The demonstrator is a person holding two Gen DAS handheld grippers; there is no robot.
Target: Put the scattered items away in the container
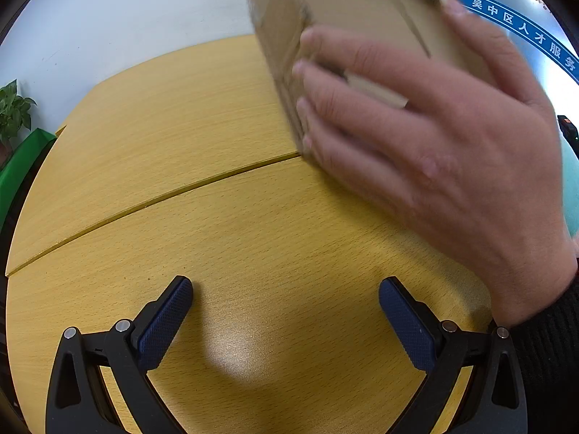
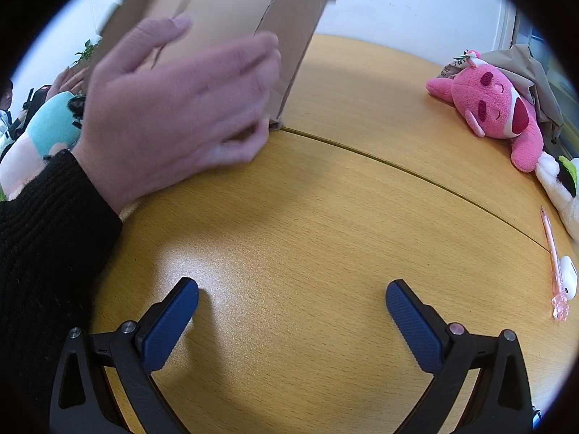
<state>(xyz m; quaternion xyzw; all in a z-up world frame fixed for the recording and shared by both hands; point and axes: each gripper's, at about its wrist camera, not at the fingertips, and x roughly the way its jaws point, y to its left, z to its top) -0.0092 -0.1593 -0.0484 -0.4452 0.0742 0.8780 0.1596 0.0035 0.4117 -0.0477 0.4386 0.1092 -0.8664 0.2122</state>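
Both my grippers rest spread apart over the worktop (image 1: 217,217), left gripper (image 1: 286,320) and right gripper (image 2: 291,322) holding nothing. Ahead, a plain brown cardboard box (image 2: 231,14), blurred, stands tilted on one lower corner by the worktop's seam, gripped by a bare hand (image 2: 173,108) in a black sleeve (image 2: 47,246). Along the right edge lie a pink plush (image 2: 495,108), a white plush (image 2: 561,188) and a pink pen (image 2: 553,260), perhaps with a small white item beside it.

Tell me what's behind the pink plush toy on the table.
Behind the pink plush toy lies a crumpled grey-beige cloth or bag, against the window side. The toy covers its lower part, so what it is stays unclear.
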